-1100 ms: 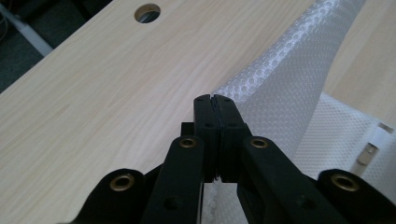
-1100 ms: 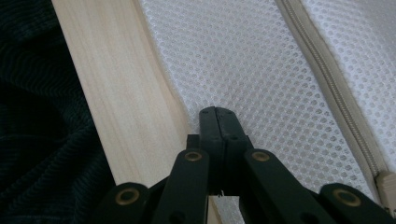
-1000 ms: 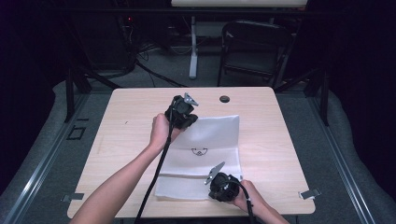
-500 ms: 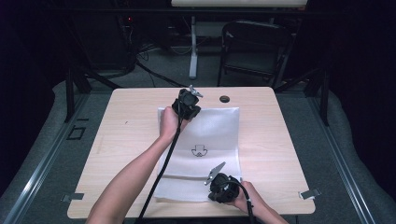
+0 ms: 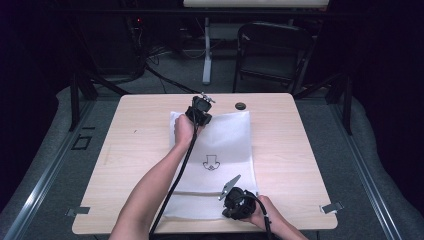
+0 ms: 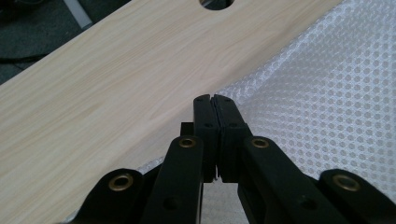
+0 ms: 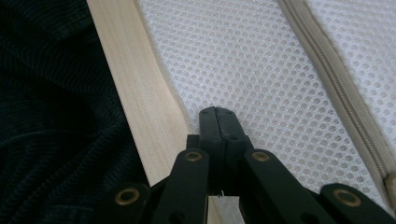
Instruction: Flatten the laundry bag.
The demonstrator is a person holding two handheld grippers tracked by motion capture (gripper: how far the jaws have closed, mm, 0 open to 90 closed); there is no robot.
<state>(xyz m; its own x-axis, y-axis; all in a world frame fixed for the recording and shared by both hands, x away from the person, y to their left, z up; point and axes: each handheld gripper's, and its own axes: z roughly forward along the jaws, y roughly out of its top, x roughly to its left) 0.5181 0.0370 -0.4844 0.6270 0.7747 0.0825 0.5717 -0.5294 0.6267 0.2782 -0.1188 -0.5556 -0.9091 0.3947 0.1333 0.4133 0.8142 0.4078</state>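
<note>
mesh bag [image 5: 215, 165]: flat on the counter [image 5: 135, 150], long axis running from you to the far edge, zipper end nearest you | left hand-held gripper [image 5: 200, 111]: clamped shut on the bag's far left corner | right hand-held gripper [image 5: 235, 205]: clamped shut on its near edge, by the zipper [image 7: 336, 88] | you hold both ends; the left is the one to move.

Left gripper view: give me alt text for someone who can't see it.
The left gripper, jaws shut, rests at the edge of a white mesh bag lying on a pale wooden table. A round hole in the tabletop shows at the top.
</note>
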